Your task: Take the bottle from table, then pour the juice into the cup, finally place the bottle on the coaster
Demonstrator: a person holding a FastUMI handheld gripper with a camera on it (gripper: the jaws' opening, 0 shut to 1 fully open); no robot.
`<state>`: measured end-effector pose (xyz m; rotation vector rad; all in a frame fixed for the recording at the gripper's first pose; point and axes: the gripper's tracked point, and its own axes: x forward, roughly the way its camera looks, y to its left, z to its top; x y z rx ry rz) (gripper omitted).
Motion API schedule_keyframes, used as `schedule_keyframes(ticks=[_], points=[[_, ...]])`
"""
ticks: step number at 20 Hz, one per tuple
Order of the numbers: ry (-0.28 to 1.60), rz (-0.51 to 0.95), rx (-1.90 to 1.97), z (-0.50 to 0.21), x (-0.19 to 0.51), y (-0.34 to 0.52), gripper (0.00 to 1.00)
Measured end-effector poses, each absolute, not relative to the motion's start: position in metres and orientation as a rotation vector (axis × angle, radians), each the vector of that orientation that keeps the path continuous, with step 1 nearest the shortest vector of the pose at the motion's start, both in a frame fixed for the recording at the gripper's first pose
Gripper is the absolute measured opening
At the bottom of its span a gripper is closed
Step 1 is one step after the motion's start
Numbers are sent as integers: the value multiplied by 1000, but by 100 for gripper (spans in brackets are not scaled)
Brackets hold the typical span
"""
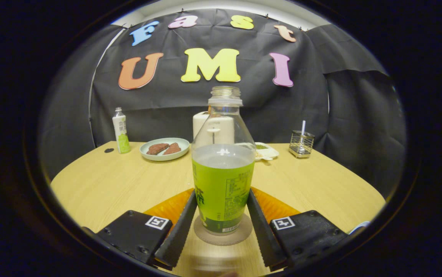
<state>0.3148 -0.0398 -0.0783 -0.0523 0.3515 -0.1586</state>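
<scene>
A: How do the fingers stand?

B: The gripper (222, 215) straddles the bottle (223, 173), one finger against each side of its lower label. They look to be touching, but whether they press or have let go cannot be told.

A: And the bottle itself?

B: It stands upright on the round coaster (223, 234) on the table (109, 181), cap off, about half full of juice.

A: How would it handle?

B: Likely light, thin plastic that gives under pressure, with a slick label. The straight lower body is the safest hold.

A: Beyond it?

B: A white cup (213, 129), a plate (164, 149), a smaller bottle (120, 130).
</scene>
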Motion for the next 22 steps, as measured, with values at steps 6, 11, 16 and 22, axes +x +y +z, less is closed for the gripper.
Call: schedule_keyframes(ticks=[6,11,16,22], points=[[348,-139,-44,-72,308,-38,94],[322,-135,-29,-59,291,-40,99],[288,-155,-48,-36,248,-45,100],[184,-155,-61,14,179,-38,100]])
